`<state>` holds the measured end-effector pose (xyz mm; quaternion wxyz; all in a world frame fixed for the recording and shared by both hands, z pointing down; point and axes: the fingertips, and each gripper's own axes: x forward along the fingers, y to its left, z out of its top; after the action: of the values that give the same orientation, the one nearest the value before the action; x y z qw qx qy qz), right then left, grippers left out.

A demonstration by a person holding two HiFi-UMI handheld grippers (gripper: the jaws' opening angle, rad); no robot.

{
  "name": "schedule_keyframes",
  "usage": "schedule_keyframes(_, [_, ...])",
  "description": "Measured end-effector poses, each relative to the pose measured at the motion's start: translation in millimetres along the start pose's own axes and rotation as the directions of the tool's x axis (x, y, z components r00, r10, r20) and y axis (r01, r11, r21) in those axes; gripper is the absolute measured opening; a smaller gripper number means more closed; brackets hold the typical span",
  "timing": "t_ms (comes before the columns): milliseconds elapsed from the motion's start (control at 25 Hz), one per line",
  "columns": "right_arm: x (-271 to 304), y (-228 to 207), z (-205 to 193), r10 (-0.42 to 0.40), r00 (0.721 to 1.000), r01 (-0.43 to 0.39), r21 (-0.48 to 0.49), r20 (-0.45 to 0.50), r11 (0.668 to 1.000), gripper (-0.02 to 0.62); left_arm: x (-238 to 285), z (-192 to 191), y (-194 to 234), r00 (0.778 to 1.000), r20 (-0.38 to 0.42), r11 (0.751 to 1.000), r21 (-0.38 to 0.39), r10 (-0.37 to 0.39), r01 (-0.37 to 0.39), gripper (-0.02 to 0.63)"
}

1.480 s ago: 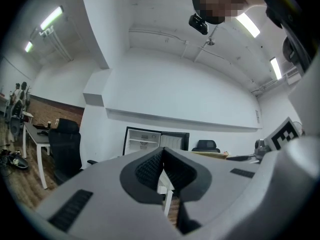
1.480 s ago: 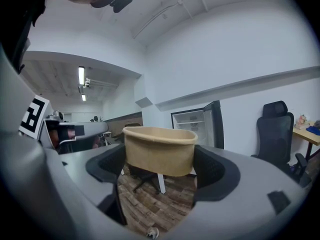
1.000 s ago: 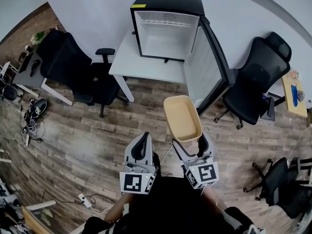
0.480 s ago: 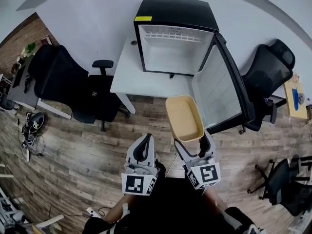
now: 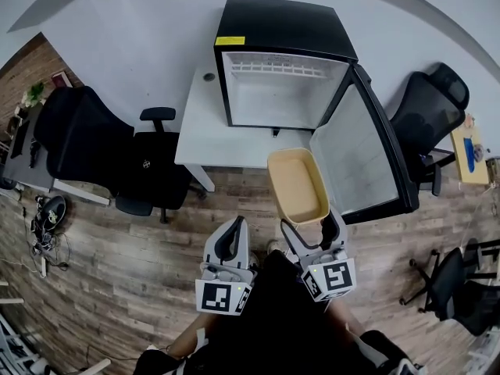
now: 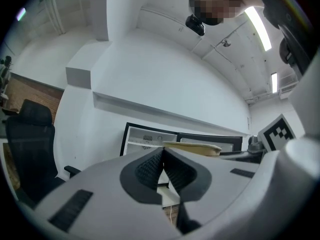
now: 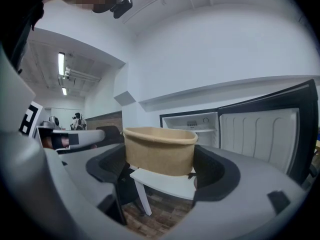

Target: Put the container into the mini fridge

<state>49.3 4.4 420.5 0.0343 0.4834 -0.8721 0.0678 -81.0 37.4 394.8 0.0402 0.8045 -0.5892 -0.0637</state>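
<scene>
Unreadable yellow label (image 5: 230, 41) on mini fridge (image 5: 285, 18)

The container (image 5: 297, 186) looks like tan kraft paper, matt and slightly fibrous, with a rolled rim. The mini fridge (image 5: 285, 22) has a black shell with a soft sheen. Its liner and the inside of its door (image 5: 359, 162) are smooth white plastic, the door moulded in ribs. The table (image 5: 205, 119) has a plain white top, smooth and matt. The floor (image 5: 117, 256) is brown wood-look planking with visible grain. The office chair (image 5: 78, 131) is dull black cloth or mesh. The right gripper (image 5: 311, 229) and left gripper (image 5: 233, 229) have matt grey plastic bodies, with dark, finely ribbed pads (image 7: 212, 171) lining the jaws.
</scene>
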Motion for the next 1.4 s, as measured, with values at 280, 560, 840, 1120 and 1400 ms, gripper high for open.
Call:
schedule_keyframes(280, [42.4,-11.2,-1.3,-0.001,1.000,0.001,0.006,-0.007,1.000,0.442,28.3,-2.3,25.2,1.000,-0.007,1.000,0.003,0.003,-0.003,0.009])
schedule_keyframes(560, [95.4,-34.6,7.3,0.012,1.000,-0.012,0.006,0.008,1.000,0.442,80.8,-3.5,49.8,1.000,-0.007,1.000,0.008,0.011,-0.011,0.009])
schedule_keyframes(840, [156.1,-75.1,21.4,0.018,1.000,-0.019,0.022,0.020,1.000,0.442,159.2,2.9,65.9,1.000,-0.006,1.000,0.023,0.002,-0.002,0.009])
schedule_keyframes(1120, [199.8,-106.7,38.0,0.032,0.999,-0.033,0.020,0.041,0.999,0.442,220.3,8.2,76.4,1.000,-0.004,1.000,0.026,0.005,-0.004,0.009])
schedule_keyframes(1400, [222.5,-125.3,39.1,-0.008,0.999,0.007,0.029,0.032,1.000,0.442,254.7,11.4,90.0,1.000,-0.009,1.000,0.025,-0.017,0.017,0.009])
